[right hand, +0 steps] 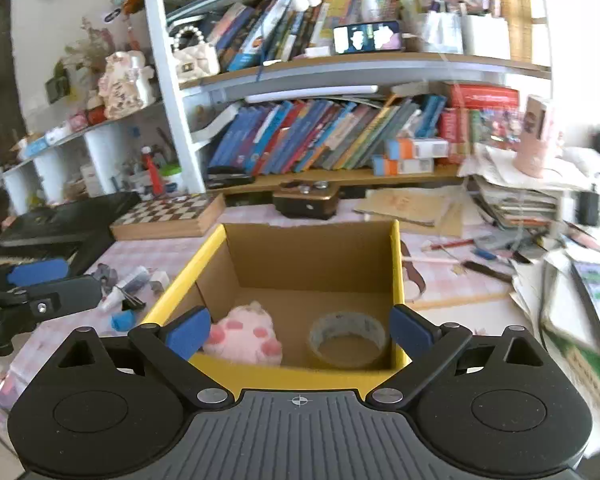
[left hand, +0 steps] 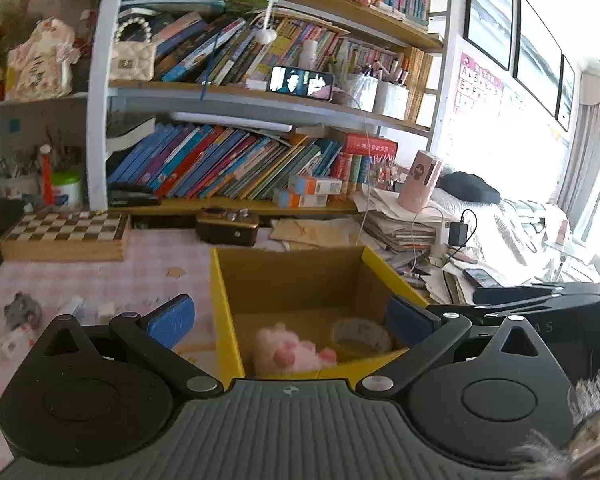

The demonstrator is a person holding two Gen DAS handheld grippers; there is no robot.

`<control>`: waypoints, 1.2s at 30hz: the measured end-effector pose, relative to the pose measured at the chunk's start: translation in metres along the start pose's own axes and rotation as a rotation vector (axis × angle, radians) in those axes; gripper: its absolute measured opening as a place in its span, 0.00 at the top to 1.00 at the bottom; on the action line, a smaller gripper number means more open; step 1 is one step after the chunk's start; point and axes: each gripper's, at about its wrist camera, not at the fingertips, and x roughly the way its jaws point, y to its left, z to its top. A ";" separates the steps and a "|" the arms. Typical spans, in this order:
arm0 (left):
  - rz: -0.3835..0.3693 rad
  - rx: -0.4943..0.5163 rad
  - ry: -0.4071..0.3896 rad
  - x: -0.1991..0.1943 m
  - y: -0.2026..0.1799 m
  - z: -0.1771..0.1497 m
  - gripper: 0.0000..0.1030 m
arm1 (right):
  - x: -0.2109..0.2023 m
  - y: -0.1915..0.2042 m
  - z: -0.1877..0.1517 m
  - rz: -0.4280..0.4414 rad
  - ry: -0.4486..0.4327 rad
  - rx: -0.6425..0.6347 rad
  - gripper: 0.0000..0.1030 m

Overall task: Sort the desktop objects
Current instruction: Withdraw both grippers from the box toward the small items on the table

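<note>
A yellow-rimmed cardboard box (left hand: 220,292) (right hand: 396,264) stands on the pink checked desk. Inside lie a pink plush paw (left hand: 288,354) (right hand: 246,334) and a roll of tape (left hand: 360,338) (right hand: 346,338). My left gripper (left hand: 290,322) is open and empty, hovering over the box's near left side. My right gripper (right hand: 300,330) is open and empty above the box's near edge. The left gripper also shows at the left of the right wrist view (right hand: 36,280). Small loose items (right hand: 128,288) lie left of the box, among them a blue piece (right hand: 123,320) and a grey toy (left hand: 22,310).
A chessboard box (left hand: 66,234) and a dark brown case (left hand: 228,226) sit behind the box. A bookshelf (left hand: 220,164) fills the back. Piled papers with a pink cup (left hand: 420,180), pens (right hand: 460,260) and a phone (right hand: 596,292) crowd the right.
</note>
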 end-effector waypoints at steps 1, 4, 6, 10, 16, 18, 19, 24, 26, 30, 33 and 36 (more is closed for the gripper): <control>0.002 -0.007 0.001 -0.005 0.003 -0.004 0.00 | -0.003 0.004 -0.005 -0.014 -0.004 0.011 0.05; 0.011 -0.030 0.002 -0.020 0.013 -0.017 0.00 | -0.015 0.021 -0.020 -0.059 -0.026 0.040 0.05; 0.017 -0.034 0.003 -0.029 0.019 -0.024 0.00 | -0.020 0.032 -0.029 -0.076 -0.024 0.049 0.05; 0.023 -0.021 0.022 -0.048 0.031 -0.038 0.00 | -0.028 0.057 -0.050 -0.102 -0.006 0.077 0.05; 0.046 -0.020 0.030 -0.082 0.056 -0.055 0.00 | -0.042 0.101 -0.079 -0.101 0.026 0.103 0.05; 0.053 -0.034 0.032 -0.091 0.064 -0.060 0.00 | -0.044 0.113 -0.085 -0.097 0.030 0.105 0.05; 0.054 -0.043 0.035 -0.096 0.069 -0.062 0.00 | -0.046 0.119 -0.086 -0.094 0.031 0.109 0.05; 0.053 -0.066 0.055 -0.115 0.087 -0.072 0.00 | -0.053 0.136 -0.096 -0.095 0.027 0.162 0.01; 0.058 -0.081 0.060 -0.121 0.096 -0.074 0.00 | -0.054 0.142 -0.100 -0.101 0.034 0.180 0.00; 0.072 -0.102 0.073 -0.130 0.112 -0.078 0.00 | -0.055 0.155 -0.105 -0.105 0.038 0.197 0.00; 0.085 -0.100 0.082 -0.137 0.121 -0.081 0.00 | -0.056 0.167 -0.107 -0.103 0.034 0.189 0.00; 0.087 -0.091 0.092 -0.144 0.129 -0.084 0.00 | -0.055 0.180 -0.109 -0.107 0.033 0.174 0.00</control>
